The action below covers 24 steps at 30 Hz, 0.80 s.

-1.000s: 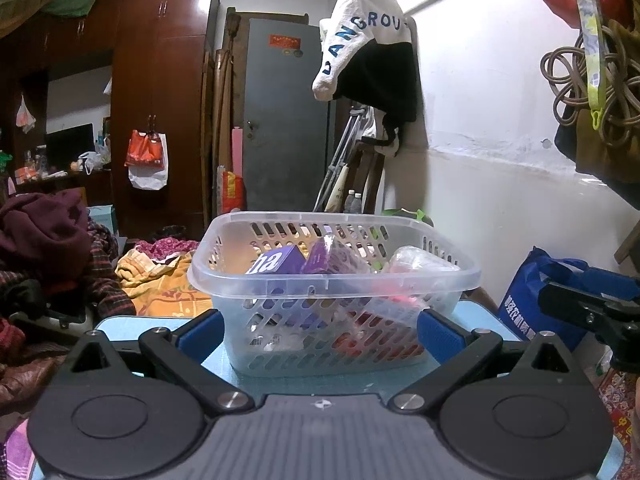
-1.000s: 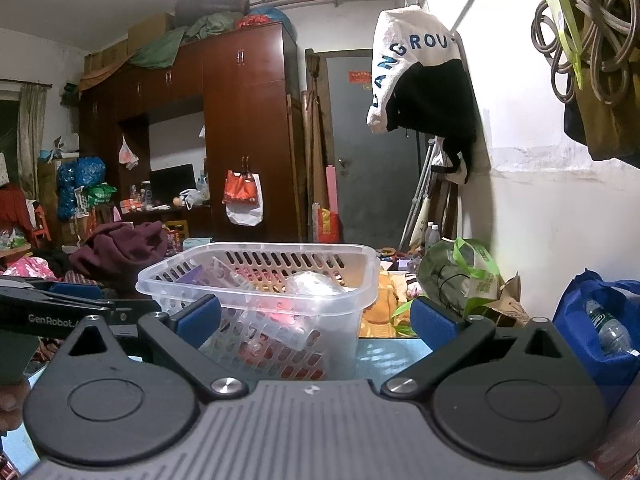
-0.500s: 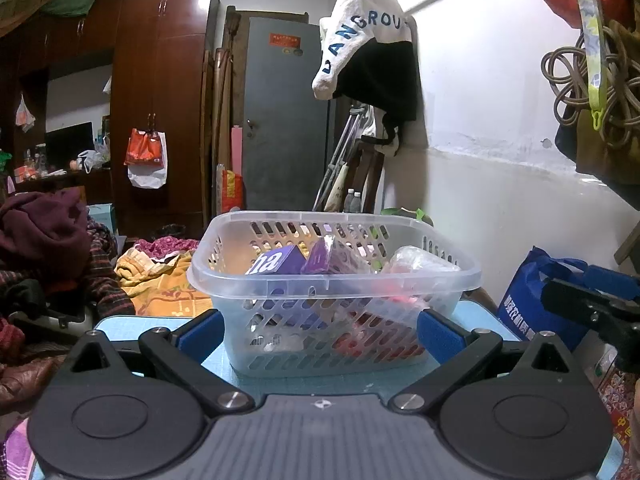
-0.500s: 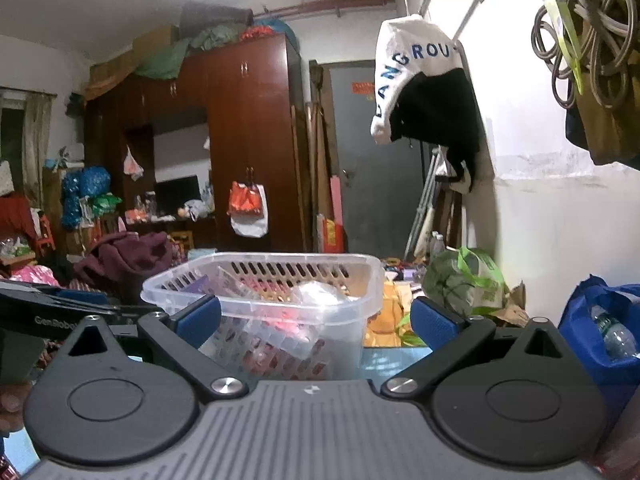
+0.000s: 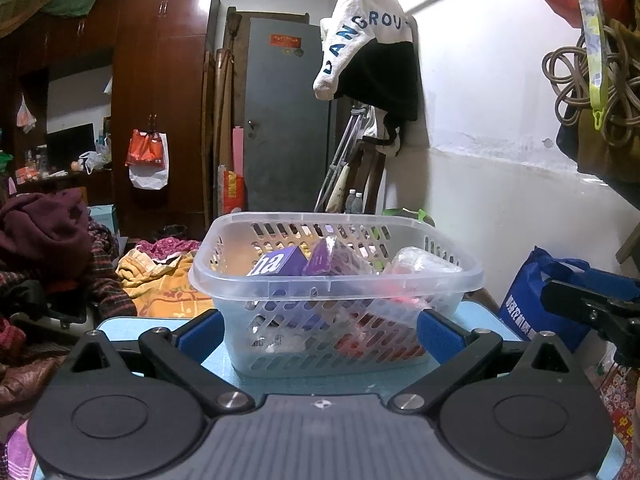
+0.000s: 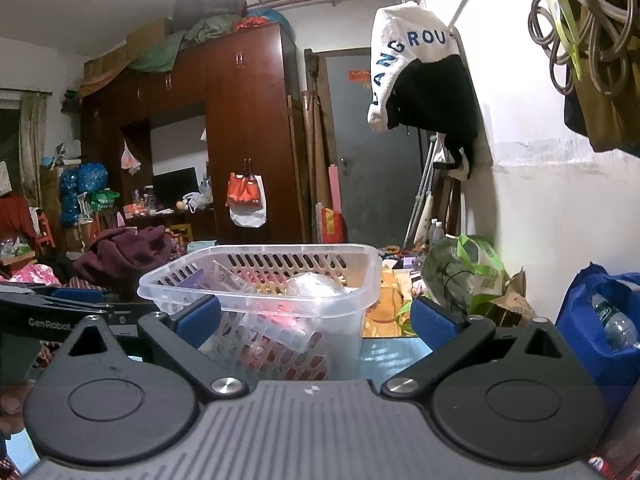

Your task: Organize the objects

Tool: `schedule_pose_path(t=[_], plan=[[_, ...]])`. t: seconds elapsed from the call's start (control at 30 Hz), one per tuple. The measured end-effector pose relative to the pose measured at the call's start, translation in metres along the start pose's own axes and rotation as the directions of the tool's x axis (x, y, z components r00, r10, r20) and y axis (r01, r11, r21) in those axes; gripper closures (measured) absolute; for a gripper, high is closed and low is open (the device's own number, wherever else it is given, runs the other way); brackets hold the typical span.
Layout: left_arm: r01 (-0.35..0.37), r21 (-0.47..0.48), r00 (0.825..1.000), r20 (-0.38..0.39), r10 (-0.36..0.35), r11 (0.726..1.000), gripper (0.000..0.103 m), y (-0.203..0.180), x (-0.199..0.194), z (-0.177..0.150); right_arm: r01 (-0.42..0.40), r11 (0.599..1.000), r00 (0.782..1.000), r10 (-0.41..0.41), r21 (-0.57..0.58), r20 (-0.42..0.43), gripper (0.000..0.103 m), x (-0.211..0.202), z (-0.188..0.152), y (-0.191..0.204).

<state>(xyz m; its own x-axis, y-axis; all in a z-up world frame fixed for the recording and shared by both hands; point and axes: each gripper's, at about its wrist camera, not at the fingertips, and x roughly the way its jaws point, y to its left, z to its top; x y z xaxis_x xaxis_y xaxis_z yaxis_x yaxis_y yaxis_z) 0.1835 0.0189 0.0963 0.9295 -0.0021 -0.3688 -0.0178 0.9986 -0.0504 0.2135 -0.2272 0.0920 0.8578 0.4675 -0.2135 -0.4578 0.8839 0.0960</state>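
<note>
Basket [image 5: 336,280] first: it is a see-through plastic one with slots in its walls, and it sits on the light blue table [image 5: 120,326], near the middle. Inside it lie a purple box [image 5: 276,265] with white letters, a second purple pack [image 5: 324,258] leaning beside it, a clear crinkly wrapper [image 5: 420,262] toward the right wall, and some red things at the bottom that are too blurry to name. These things look already gathered into one place, so the sorting seems well along or ready to start from the basket.

The left gripper [image 5: 320,330] sits low, just in front of the basket's near wall. Its jaws are spread wide, with nothing between them but the basket ahead. The blue pads stand on either side of the near wall, maybe so the whole basket could be taken or steadied, but I cannot tell if they touch it.

The right gripper [image 6: 316,320] is also low, by the right edge of the table. Its jaws are wide apart and hold nothing. From here the basket [image 6: 264,280] shows off to the left, and the left pad stands in front of its corner.

Both grippers point at the basket, so I think the next move is to reach in from above for one thing. The thin plastic walls could slide on the smooth table if bumped.
</note>
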Motion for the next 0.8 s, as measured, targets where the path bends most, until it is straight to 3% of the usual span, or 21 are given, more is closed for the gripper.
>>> schedule_pose_path(t=[0.8], plan=[[-0.034,0.004,0.999,0.012,0.034,0.999,0.0,0.0019,-0.0034,-0.002,-0.011,1.0,1.0,0.01,-0.012,-0.02,0.0,0.0009,-0.0043,-0.0004]])
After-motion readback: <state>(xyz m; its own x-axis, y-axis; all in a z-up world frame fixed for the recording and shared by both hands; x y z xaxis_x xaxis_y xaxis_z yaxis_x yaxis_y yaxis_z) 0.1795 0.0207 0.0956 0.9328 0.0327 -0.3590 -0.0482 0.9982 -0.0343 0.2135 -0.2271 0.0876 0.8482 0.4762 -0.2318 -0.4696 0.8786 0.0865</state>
